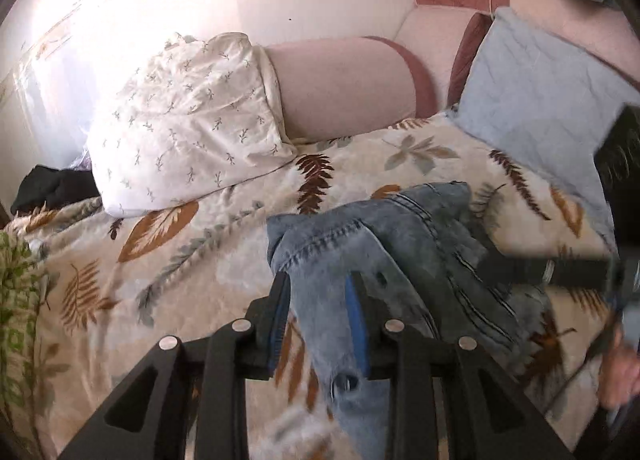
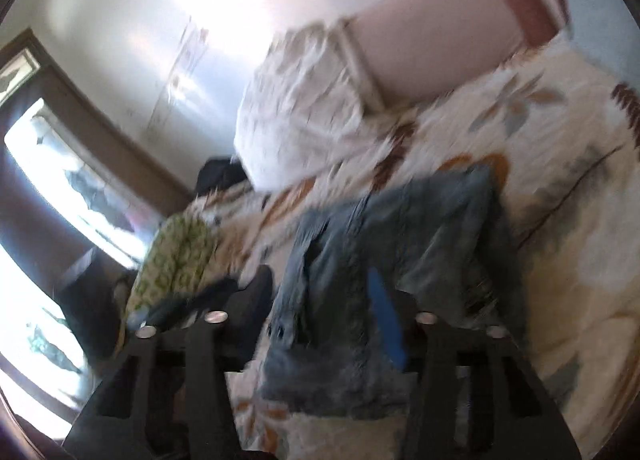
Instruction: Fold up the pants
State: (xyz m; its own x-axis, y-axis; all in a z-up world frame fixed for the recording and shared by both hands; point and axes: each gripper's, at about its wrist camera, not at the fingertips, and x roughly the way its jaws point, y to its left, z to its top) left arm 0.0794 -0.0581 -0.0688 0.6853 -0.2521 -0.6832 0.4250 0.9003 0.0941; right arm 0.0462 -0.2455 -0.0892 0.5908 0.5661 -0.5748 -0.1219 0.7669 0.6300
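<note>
Pants (image 1: 400,244) of faded blue denim lie bunched on the bed (image 1: 180,260), on a cream bedspread printed with brown and grey leaves. To the left of the denim the bedspread runs open and bare toward the bed's near left edge, where a green patterned cloth (image 1: 16,300) hangs; to the right a strip of spread stays free up to the light blue pillow (image 1: 540,87).

In the left wrist view the left tongs (image 1: 318,320) stand narrowly parted with a fold of the denim passing between the blue pads; the cloth fills the gap and drapes off both sides, so the tongs grip the pants. The rest of the garment rises in a heap just beyond the fingertips.

In the right wrist view, which is smeared by motion, the right tongs (image 2: 320,320) stand part open with denim (image 2: 400,227) lying between the fingers; whether the pads press on the cloth cannot be told. The same tongs show as a dark blur at the right edge of the left wrist view, beside the heap.

A white pillow with small sprigs (image 1: 188,127) lies behind the pants, leaning on a pink bolster (image 1: 340,87). A dark garment (image 1: 48,183) sits at the far left, beside the white pillow.
</note>
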